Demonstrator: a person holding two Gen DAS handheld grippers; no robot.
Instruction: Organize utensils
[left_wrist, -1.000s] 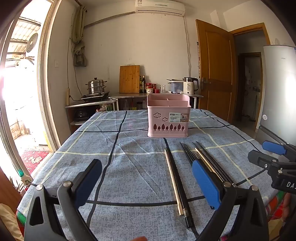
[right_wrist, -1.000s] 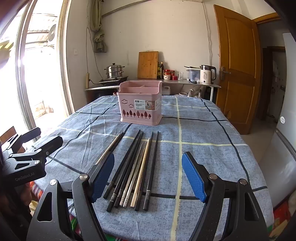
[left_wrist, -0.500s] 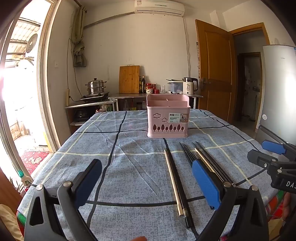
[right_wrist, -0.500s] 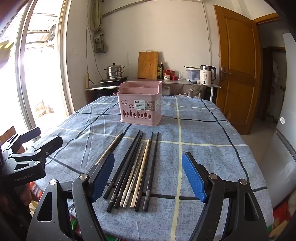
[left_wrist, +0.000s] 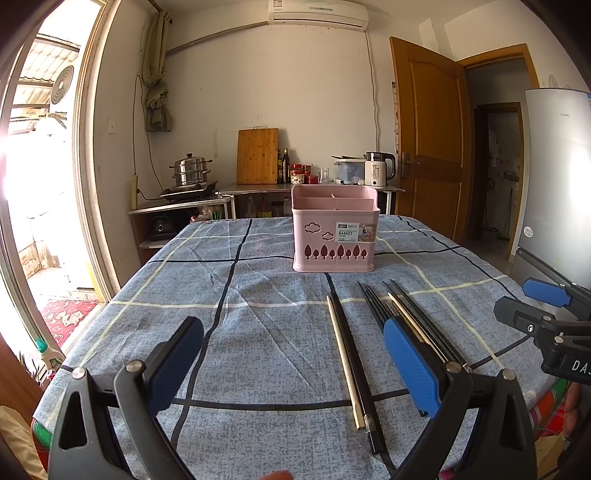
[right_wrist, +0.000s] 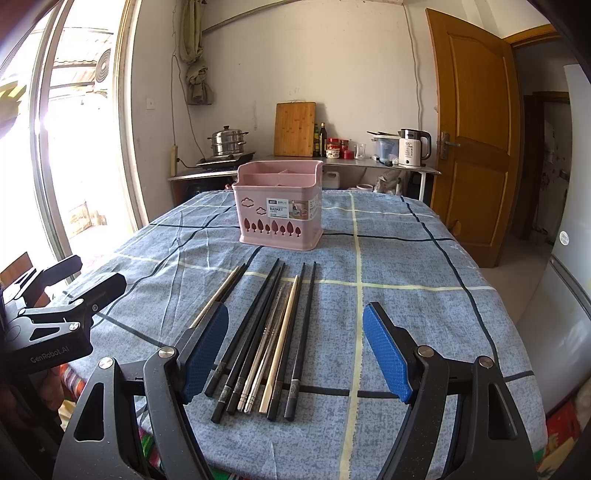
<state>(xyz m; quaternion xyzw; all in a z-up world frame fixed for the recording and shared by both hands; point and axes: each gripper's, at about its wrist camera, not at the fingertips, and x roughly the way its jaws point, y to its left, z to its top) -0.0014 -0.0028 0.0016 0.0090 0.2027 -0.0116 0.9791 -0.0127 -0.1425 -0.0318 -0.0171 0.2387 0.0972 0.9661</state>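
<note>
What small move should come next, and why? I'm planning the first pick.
Probably lower the open right gripper onto the group of black, steel and wooden chopsticks lying between its fingers. Both grippers hold nothing, and the pink plastic utensil basket looks empty from here.

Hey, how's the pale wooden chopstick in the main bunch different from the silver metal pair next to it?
The pale wooden chopstick is a single cream, matte stick; the silver metal pair is two shiny grey sticks with ringed ends. The wooden one looks thicker. Both lie flat on the tablecloth, pointing toward the pink basket.
</note>
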